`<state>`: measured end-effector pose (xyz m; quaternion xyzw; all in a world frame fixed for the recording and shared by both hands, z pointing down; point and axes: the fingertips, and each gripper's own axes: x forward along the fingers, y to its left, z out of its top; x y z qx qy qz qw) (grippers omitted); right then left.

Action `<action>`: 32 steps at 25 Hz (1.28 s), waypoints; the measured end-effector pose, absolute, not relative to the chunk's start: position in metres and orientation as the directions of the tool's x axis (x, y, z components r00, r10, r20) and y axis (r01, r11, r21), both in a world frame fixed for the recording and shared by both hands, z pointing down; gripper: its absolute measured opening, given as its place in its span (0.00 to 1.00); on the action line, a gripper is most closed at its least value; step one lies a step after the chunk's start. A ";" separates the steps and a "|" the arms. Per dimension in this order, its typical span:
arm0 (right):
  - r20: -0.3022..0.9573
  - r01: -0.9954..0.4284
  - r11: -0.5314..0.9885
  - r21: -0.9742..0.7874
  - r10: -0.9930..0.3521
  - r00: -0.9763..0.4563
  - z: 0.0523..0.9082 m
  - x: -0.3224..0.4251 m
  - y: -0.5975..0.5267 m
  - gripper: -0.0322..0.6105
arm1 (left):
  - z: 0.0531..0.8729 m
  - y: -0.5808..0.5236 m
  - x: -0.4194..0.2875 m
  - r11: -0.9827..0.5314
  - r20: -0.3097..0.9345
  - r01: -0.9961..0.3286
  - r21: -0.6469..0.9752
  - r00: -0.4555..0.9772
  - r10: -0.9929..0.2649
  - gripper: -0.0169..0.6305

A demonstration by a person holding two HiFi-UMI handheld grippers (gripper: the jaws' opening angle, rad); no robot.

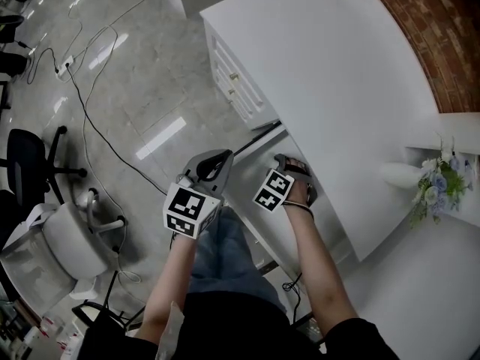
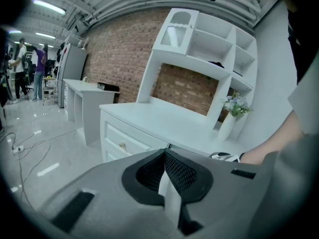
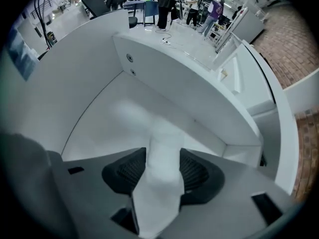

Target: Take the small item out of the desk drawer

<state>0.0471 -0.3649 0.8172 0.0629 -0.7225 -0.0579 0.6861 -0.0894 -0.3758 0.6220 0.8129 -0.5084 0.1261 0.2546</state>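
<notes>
A white desk [image 1: 337, 73] stands on glossy grey floor tiles [image 1: 150, 81] crossed by black cables [image 1: 90, 122]. Nearest, above the person's jeans [image 1: 225, 250], the left gripper [image 2: 165, 169] hangs just off the desk front. Its fingers [image 2: 182, 173] are pressed together with nothing between them. Just beside it, the right gripper [image 3: 164, 171] points down into the open drawer [image 3: 75, 83] under the desk's edge. Its fingers [image 3: 197, 176] stand apart. A small white item [image 3: 164, 143], blurred, shows on the drawer's floor in the gap between them; whether the pads touch it cannot be told. Further along the desk front is a bank of side drawers [image 1: 232, 81] with brass knobs. At the back of the desk top a white vase of pale flowers [image 1: 435, 182] stands beside a white shelf unit [image 2: 209, 44]. Behind runs a brick wall [image 2: 129, 59]. People [image 2: 20, 66] stand far across the room.
</notes>
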 end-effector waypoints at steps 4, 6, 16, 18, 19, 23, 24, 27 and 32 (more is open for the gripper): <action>0.986 0.006 0.988 0.157 -0.156 -0.064 0.816 0.045 -0.363 0.31 | 0.621 -0.374 -0.091 -0.346 0.465 -0.894 0.284 0.444 -0.766 0.04; 0.985 0.001 0.988 0.153 -0.153 -0.075 0.814 0.044 -0.362 0.30 | 0.620 -0.372 -0.092 -0.344 0.467 -0.895 0.284 0.442 -0.766 0.04; 0.951 -0.125 0.966 0.228 -0.248 -0.184 0.754 0.036 -0.369 0.30 | 0.596 -0.376 -0.088 -0.383 0.429 -0.886 0.260 0.462 -0.776 0.04; 0.926 -0.212 0.948 0.239 -0.288 -0.243 0.726 0.036 -0.372 0.30 | 0.585 -0.380 -0.084 -0.403 0.413 -0.881 0.248 0.472 -0.779 0.04; 0.907 -0.263 0.934 0.241 -0.313 -0.282 0.710 0.035 -0.375 0.30 | 0.579 -0.382 -0.082 -0.413 0.405 -0.878 0.241 0.477 -0.780 0.04; 0.765 -0.458 0.852 0.253 -0.466 -0.444 0.629 0.033 -0.389 0.30 | 0.548 -0.392 -0.075 -0.457 0.359 -0.866 0.203 0.500 -0.788 0.04; 0.715 -0.509 0.822 0.256 -0.515 -0.472 0.608 0.034 -0.392 0.30 | 0.539 -0.395 -0.073 -0.471 0.340 -0.861 0.190 0.508 -0.791 0.04; 0.552 -0.655 0.725 0.213 -0.642 -0.532 0.548 0.047 -0.388 0.30 | 0.509 -0.393 -0.066 -0.506 0.287 -0.848 0.160 0.530 -0.798 0.04; 0.276 -0.840 0.535 0.090 -0.824 -0.495 0.462 0.095 -0.369 0.30 | 0.454 -0.381 -0.041 -0.572 0.195 -0.814 0.102 0.580 -0.791 0.04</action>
